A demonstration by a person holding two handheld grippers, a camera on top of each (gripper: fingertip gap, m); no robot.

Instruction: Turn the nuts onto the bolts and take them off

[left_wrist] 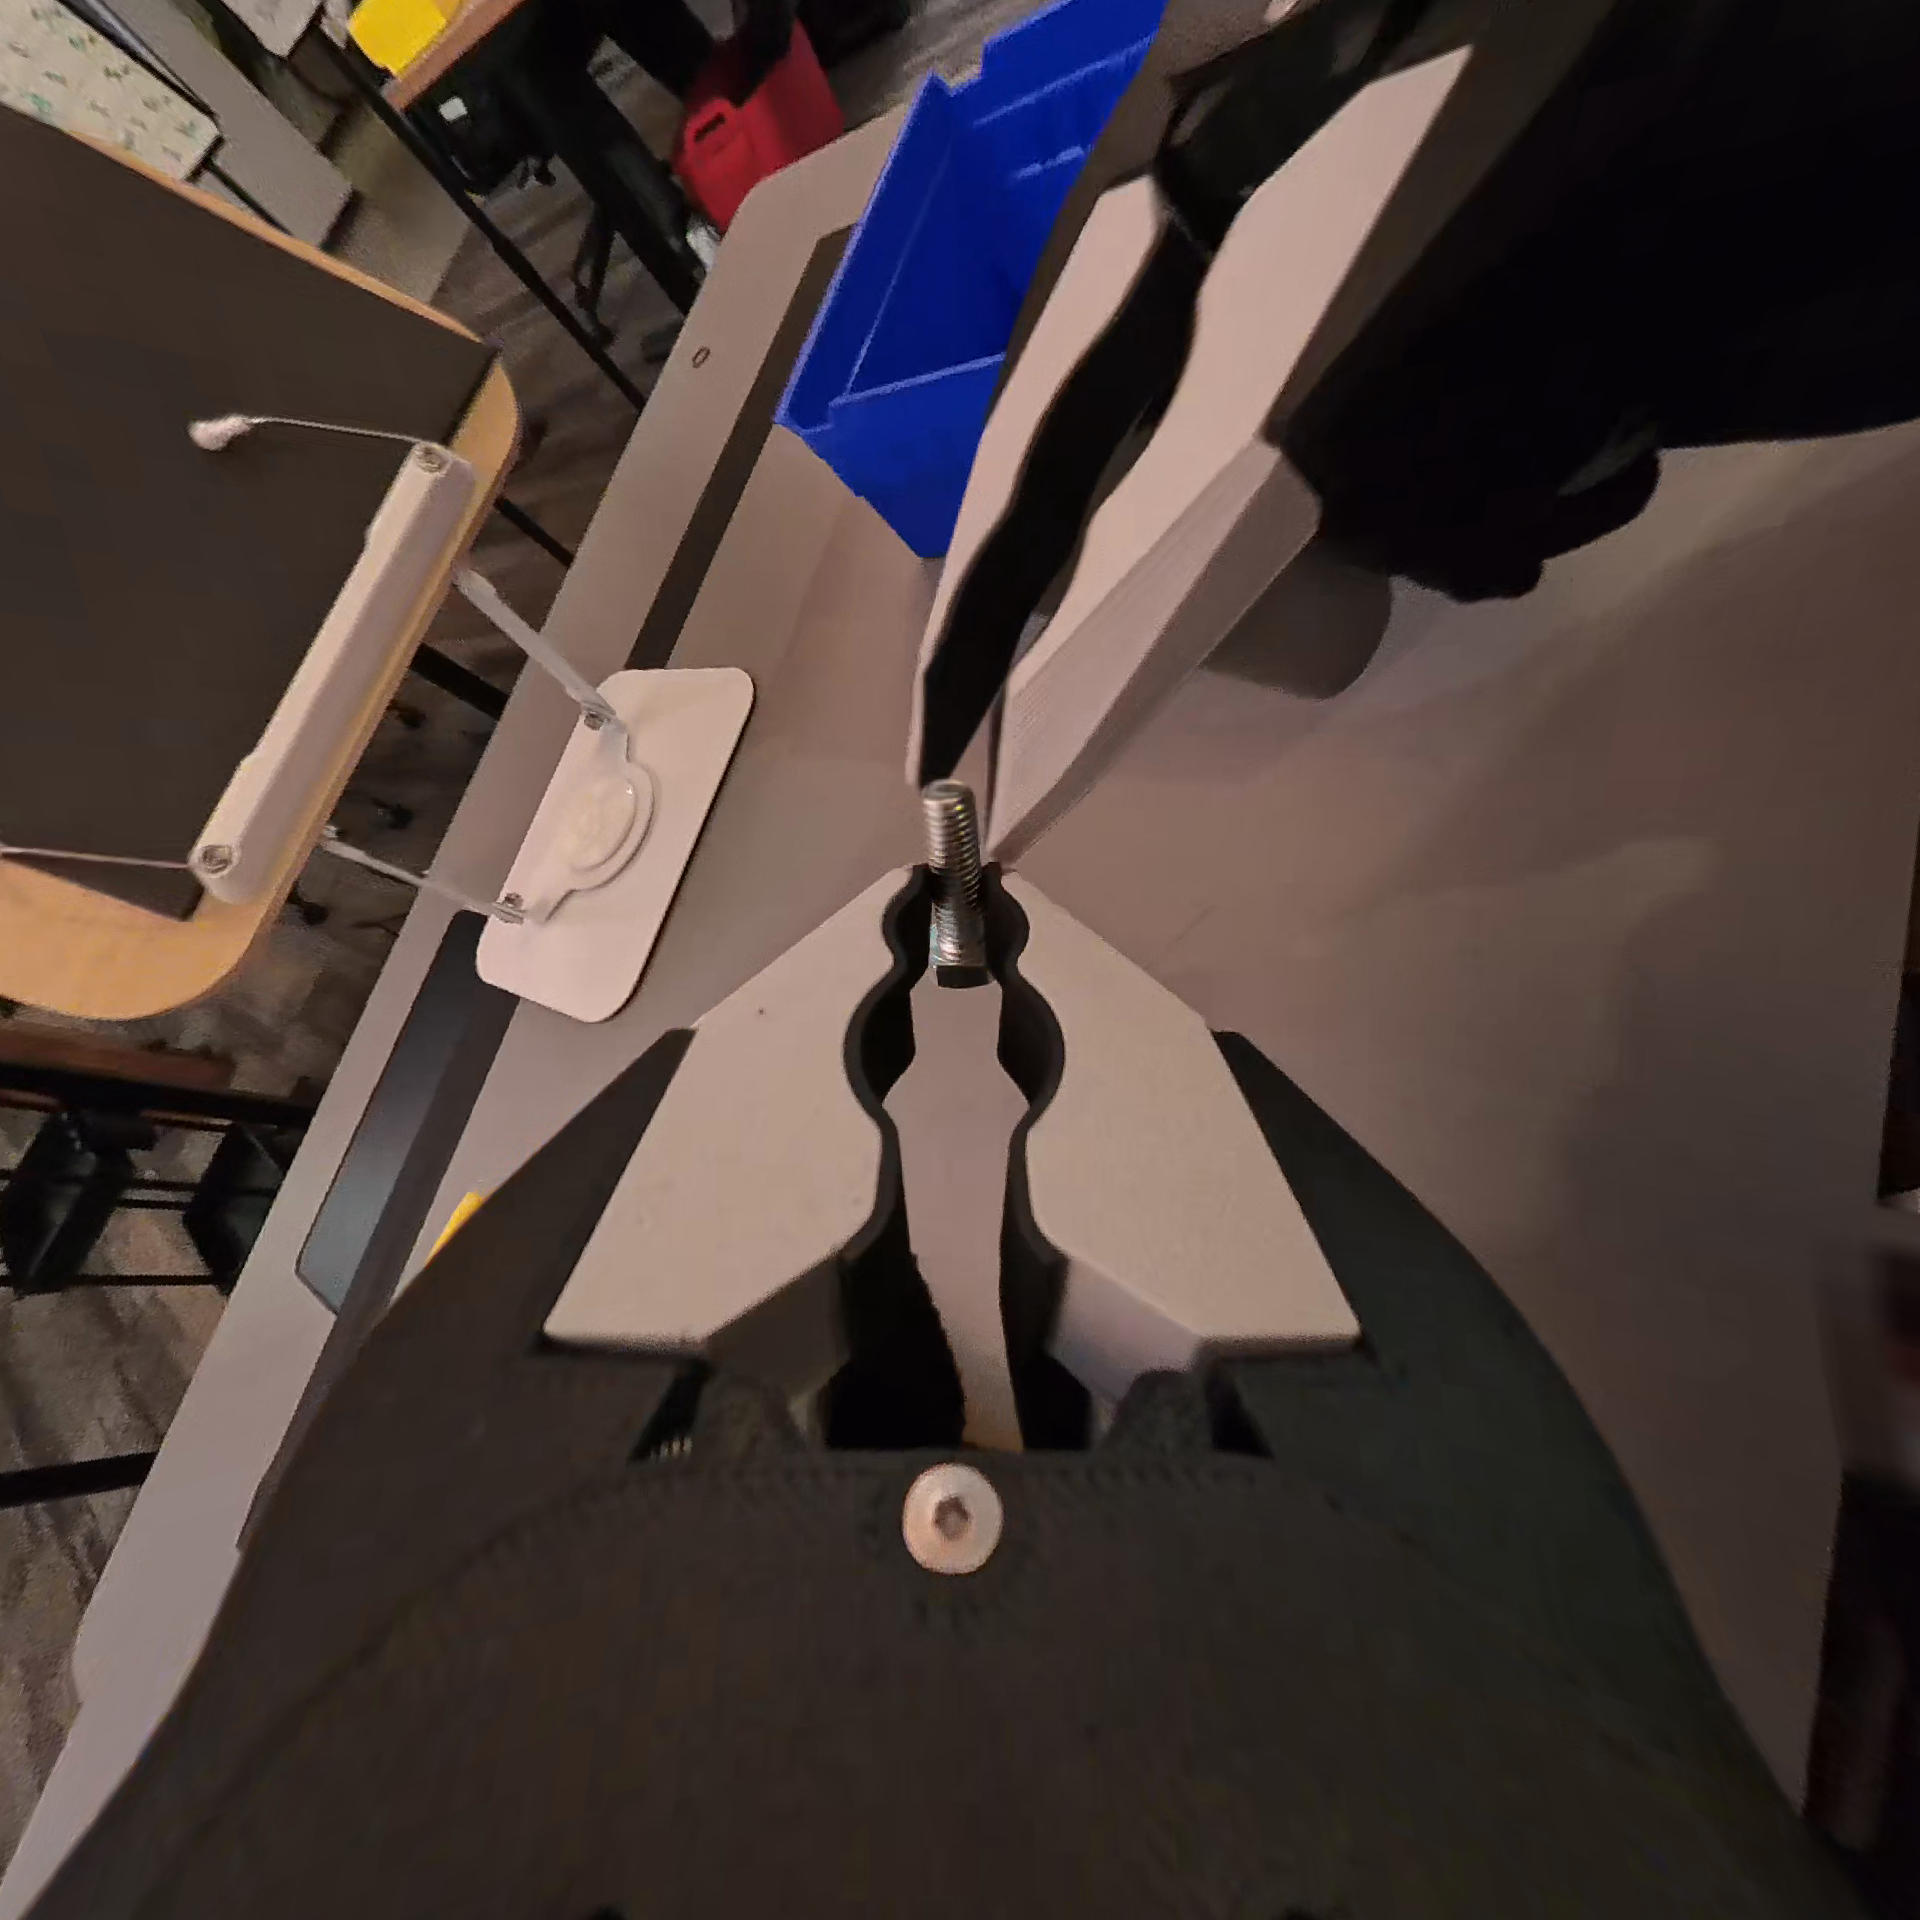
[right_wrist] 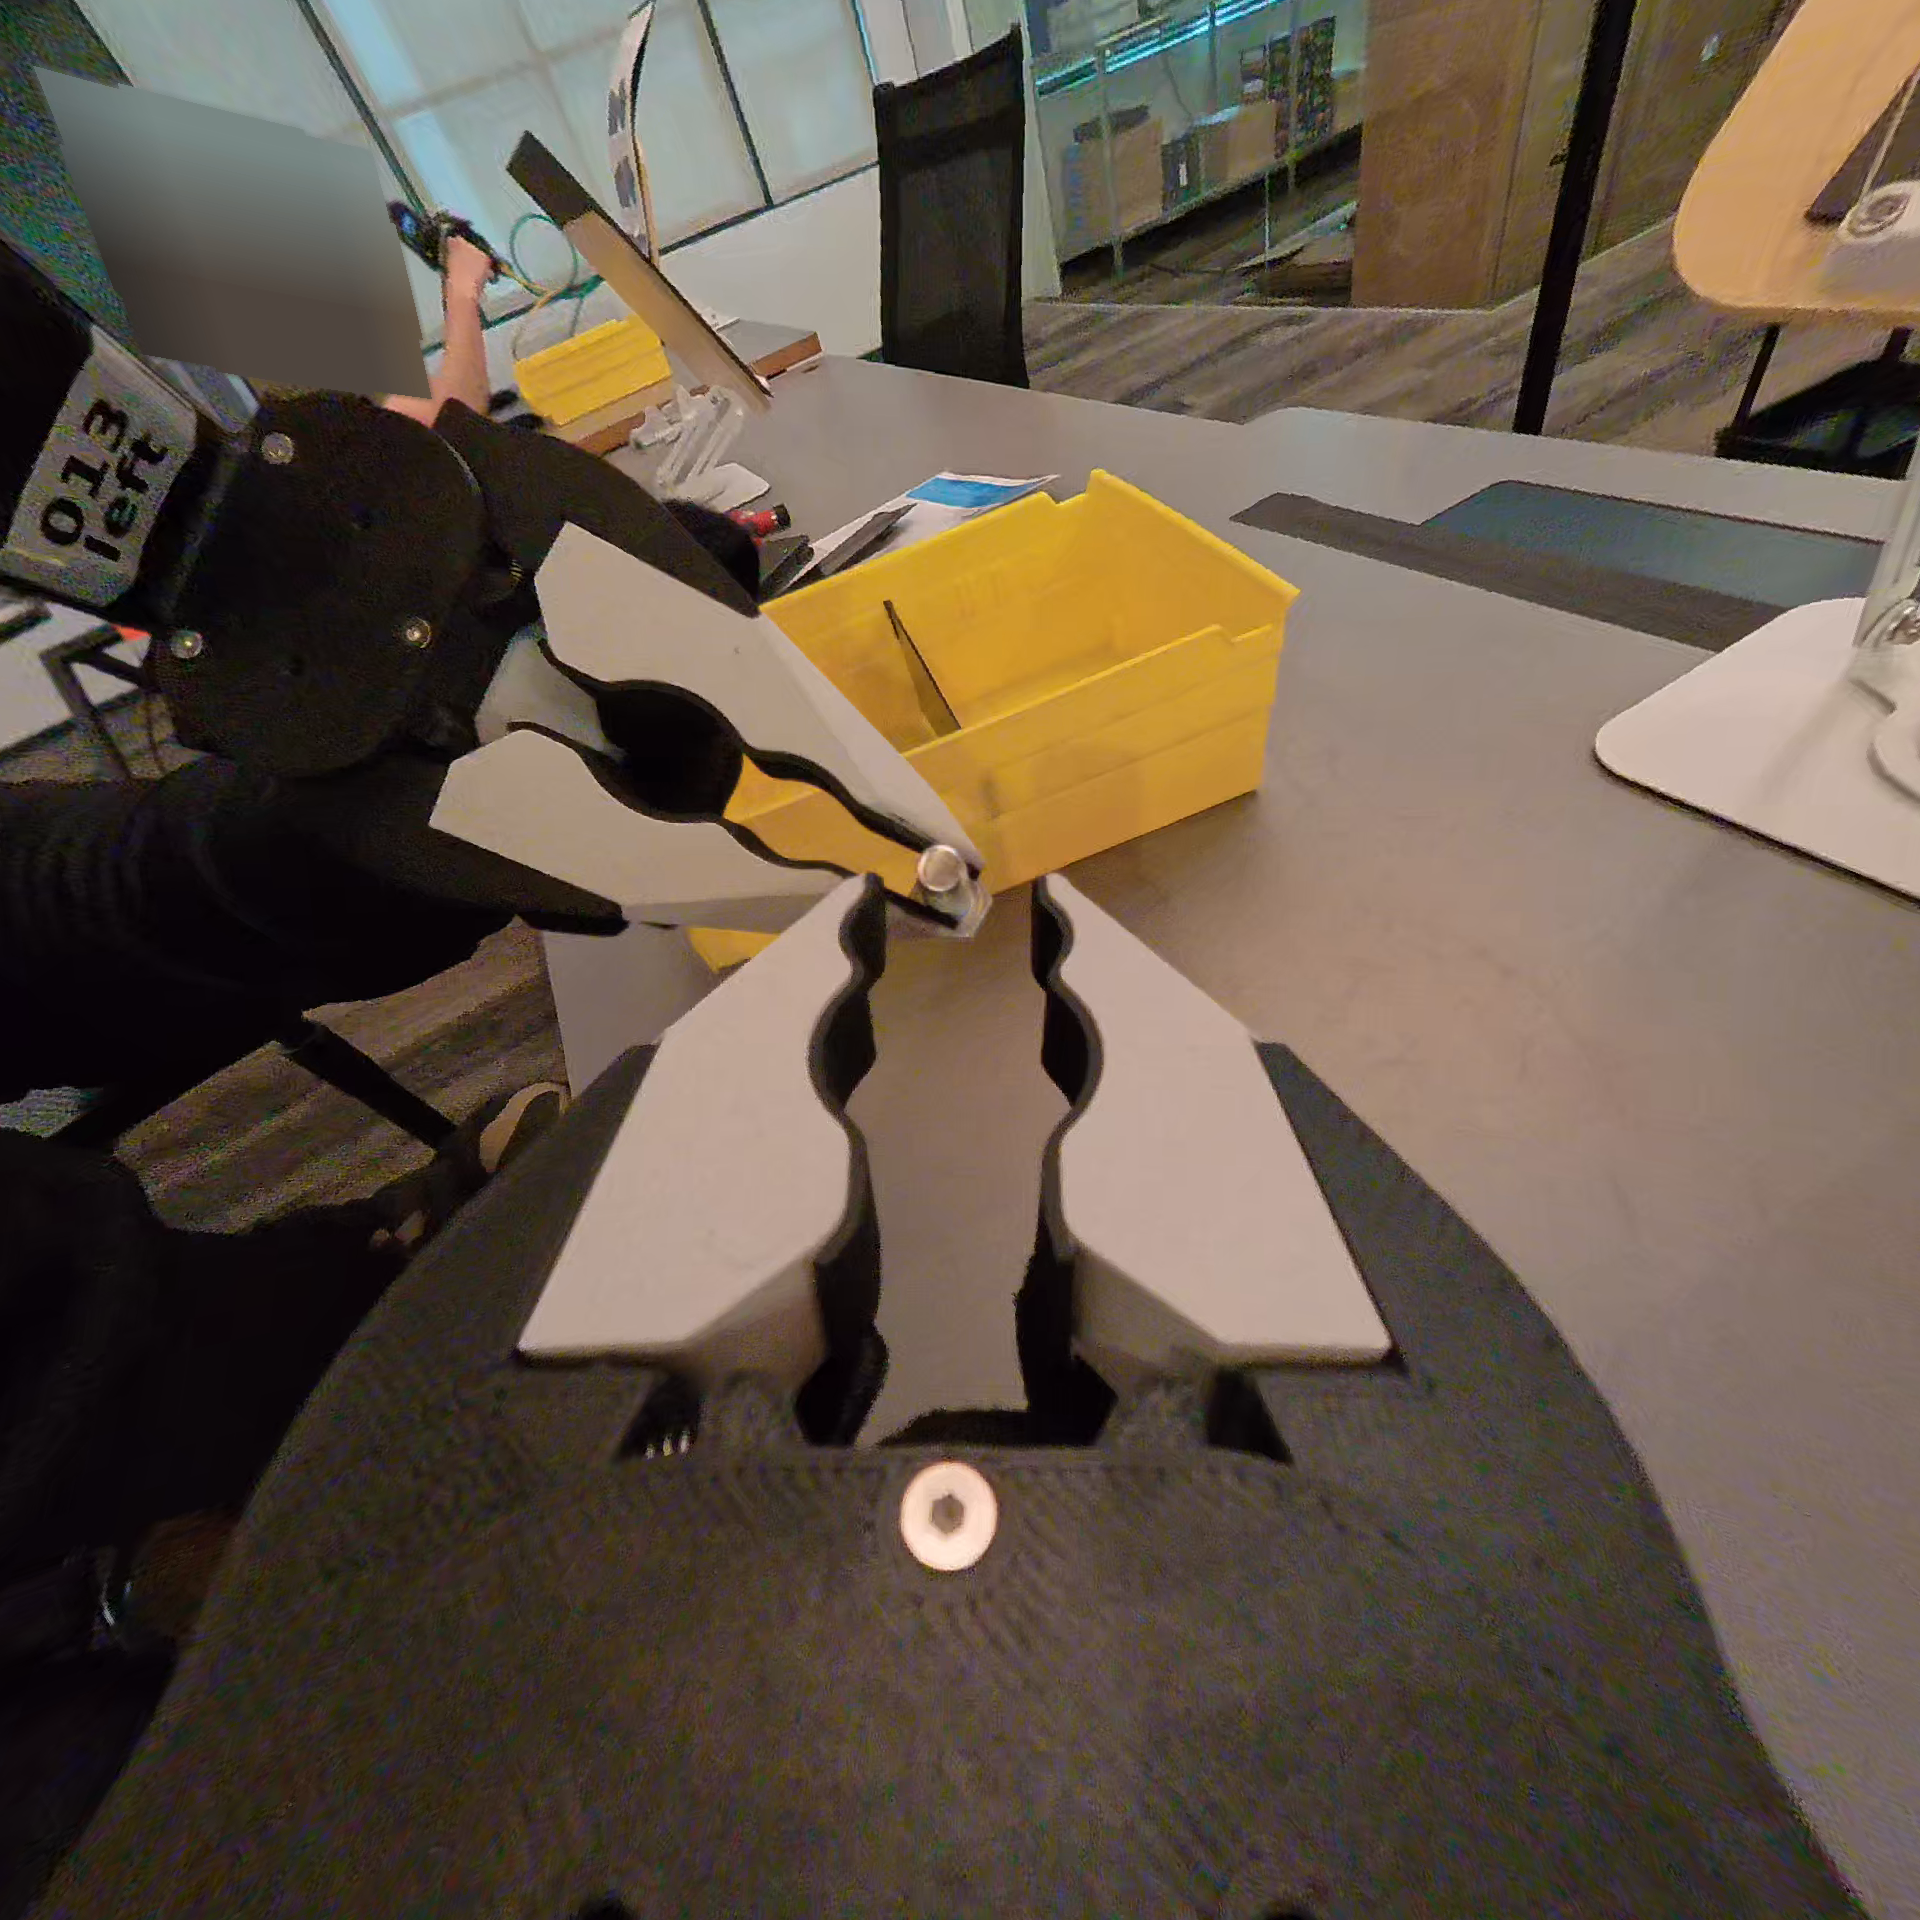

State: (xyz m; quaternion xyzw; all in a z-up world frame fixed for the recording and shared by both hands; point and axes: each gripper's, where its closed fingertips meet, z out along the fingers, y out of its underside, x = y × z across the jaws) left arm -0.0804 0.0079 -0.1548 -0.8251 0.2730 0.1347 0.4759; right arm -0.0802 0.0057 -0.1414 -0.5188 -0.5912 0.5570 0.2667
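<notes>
Dim warm light, fisheye edges, slight blur

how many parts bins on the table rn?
2. A blue bin sits beyond the right gripper in the left wrist view; a yellow bin sits behind the left gripper. Another yellow one sits on a far desk.

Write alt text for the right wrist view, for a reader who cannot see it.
The left gripper, reaching in from the left, clamps a silver bolt right at the tips of the open right gripper, whose jaws stand apart and hold nothing. Behind them a yellow bin with a dark divider sits on a grey table.
</notes>
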